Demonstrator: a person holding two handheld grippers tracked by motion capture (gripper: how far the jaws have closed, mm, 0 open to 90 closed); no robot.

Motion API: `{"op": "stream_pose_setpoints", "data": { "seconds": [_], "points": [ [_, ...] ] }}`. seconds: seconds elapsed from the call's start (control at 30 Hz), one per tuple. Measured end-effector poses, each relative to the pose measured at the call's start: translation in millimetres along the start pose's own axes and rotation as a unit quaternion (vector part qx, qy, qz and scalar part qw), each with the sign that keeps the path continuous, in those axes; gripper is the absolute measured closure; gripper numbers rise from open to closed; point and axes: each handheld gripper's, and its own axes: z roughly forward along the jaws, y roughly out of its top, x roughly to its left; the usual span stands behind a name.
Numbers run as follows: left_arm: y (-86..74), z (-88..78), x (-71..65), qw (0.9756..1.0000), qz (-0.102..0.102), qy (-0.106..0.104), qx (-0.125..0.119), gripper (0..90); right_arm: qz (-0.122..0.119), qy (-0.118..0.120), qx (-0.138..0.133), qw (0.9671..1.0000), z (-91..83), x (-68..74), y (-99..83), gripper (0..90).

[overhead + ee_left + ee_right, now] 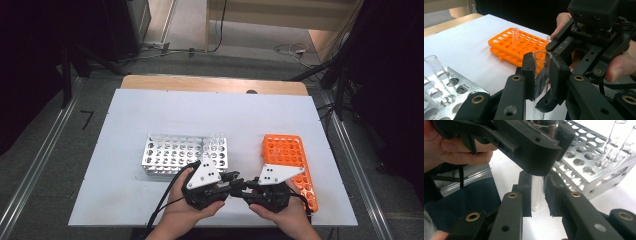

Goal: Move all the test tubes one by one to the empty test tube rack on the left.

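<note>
Between the silver rack (185, 154) and orange rack (290, 162), near the table's front edge, both the left gripper (543, 75) and right gripper (537, 195) clamp one clear glass tube (541, 75), so one should loosen gently before the other pulls away.

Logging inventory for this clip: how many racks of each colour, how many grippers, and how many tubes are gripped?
silver rack: 1
orange rack: 1
grippers: 2 (left gripper, right gripper)
glass tube gripped by both: 1
Total: 5
</note>
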Motion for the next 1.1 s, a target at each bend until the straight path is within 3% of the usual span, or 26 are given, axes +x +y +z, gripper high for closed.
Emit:
{"op": "stream_pose_setpoints", "data": {
  "seconds": [0.3,0.53,0.63,0.73,1.1],
  "points": [
    [1.5,-9.5,11.3,0.9996,-0.013,0.024,-0.013,76.0,-0.008,0.003,-0.017,0.9998,-9.5,-5.4,-1.0,46.4],
    [4.9,-18.8,24.1,0.9985,-0.017,0.047,-0.023,76.0,0.006,-0.028,-0.034,0.9990,-26.6,-15.2,-1.2,23.1],
    [6.7,-23.7,30.6,0.9977,-0.021,0.059,-0.028,76.0,0.010,-0.046,-0.036,0.9983,-33.5,-18.5,-1.8,8.7],
    [7.9,-28.0,37.0,0.9968,-0.026,0.067,-0.034,76.0,0.015,-0.051,-0.045,0.9975,-41.3,-22.7,-3.2,1.2],
    [15.3,-36.6,62.2,0.9930,-0.029,0.103,-0.050,76.0,0.034,-0.077,-0.063,0.9945,-66.2,-40.3,-13.0,0.0]
  ]
}}
